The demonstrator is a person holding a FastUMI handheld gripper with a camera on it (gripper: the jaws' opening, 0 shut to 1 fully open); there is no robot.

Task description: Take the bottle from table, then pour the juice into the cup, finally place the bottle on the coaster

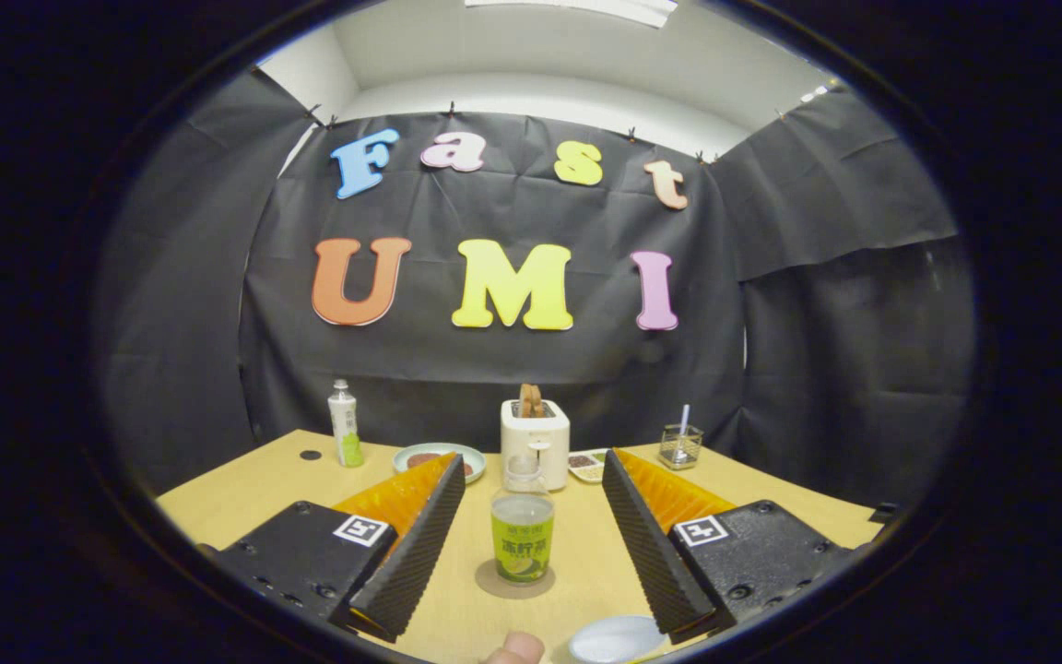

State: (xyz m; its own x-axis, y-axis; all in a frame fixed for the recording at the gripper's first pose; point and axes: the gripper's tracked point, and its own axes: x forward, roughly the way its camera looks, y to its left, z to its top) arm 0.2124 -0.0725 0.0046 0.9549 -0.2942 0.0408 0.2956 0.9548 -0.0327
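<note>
The hand-held gripper (533, 516) is released, its two fingers spread wide with nothing pressed between them. Between the fingers, apart from both, a clear plastic bottle with a green label (522, 530) stands upright on a round brownish coaster (514, 582) on the pale wooden surface (245, 503). Near the right finger sits a white cup (616, 638), and a fingertip (516, 648) shows beside it. Beyond the fingers stand a white toaster holding a slice of bread (536, 435), a pale green plate (439, 458), a second tall white bottle (344, 423) and a small clear glass holder with a straw (680, 444).
</note>
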